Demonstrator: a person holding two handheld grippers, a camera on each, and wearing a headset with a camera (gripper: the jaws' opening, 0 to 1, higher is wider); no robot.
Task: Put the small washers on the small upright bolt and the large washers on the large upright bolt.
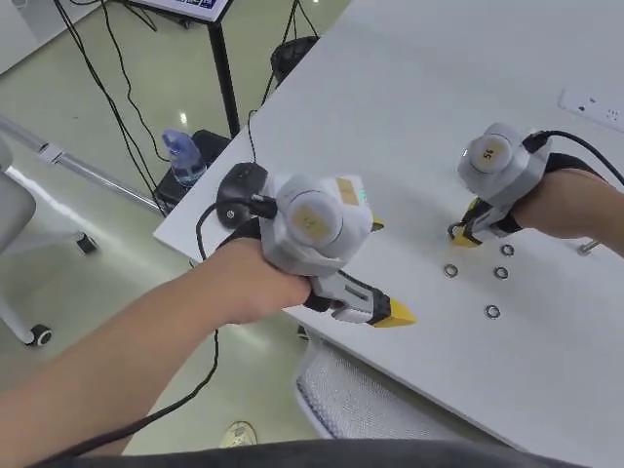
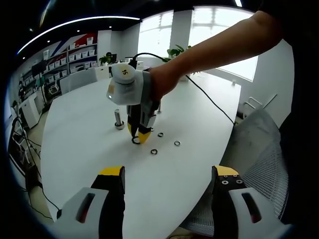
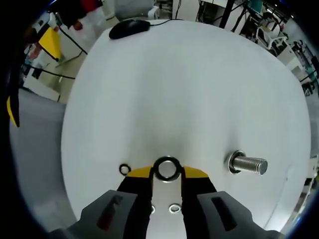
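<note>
My right gripper (image 3: 167, 175) is shut on a large steel washer (image 3: 167, 158), held just above the white table (image 3: 189, 89). An upright threaded bolt (image 3: 246, 163) stands to its right, apart from it. Loose washers (image 3: 124, 169) lie near the jaws; in the head view three of them (image 1: 500, 273) lie beside the right gripper (image 1: 460, 234), with a bolt (image 1: 588, 247) farther right. My left gripper (image 2: 169, 174) is open and holds nothing, hovering near the table's front edge (image 1: 395, 314). Ahead of it I see the right gripper (image 2: 139, 135), its washer (image 2: 133, 141) and the bolt (image 2: 118, 119).
A black mouse (image 3: 128, 28) with its cable rests at the table's far end. The table edge (image 1: 292, 322) runs just under my left hand, with a grey mesh chair (image 1: 361, 400) below it. A water bottle (image 1: 182, 156) and cables are on the floor.
</note>
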